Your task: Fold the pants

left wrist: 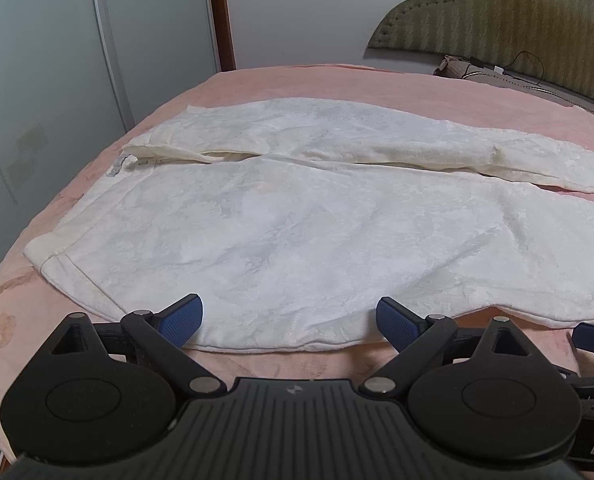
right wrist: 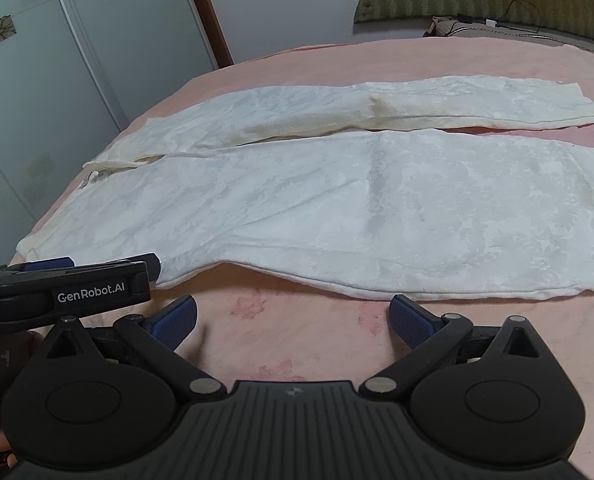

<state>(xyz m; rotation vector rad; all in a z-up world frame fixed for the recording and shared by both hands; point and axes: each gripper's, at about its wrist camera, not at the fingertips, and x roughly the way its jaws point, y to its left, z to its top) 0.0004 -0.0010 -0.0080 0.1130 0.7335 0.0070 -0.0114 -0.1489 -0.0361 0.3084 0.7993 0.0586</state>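
Presently the pants [left wrist: 297, 216] lie flat and unfolded across the middle of the bed [left wrist: 281, 80], waistband toward its left edge, both legs running toward the headboard end at right, the near leg's hem line along the near edge. The left gripper [left wrist: 289, 318] has its fingers spread over that near edge of the cloth without pinching it; the right gripper [right wrist: 293, 316] is likewise spread, over bare bedcover just short of the near leg. The fabric looks light, soft and limp, likely to sag and drag, so a hold at the near waistband corner and near leg hem is judged best.
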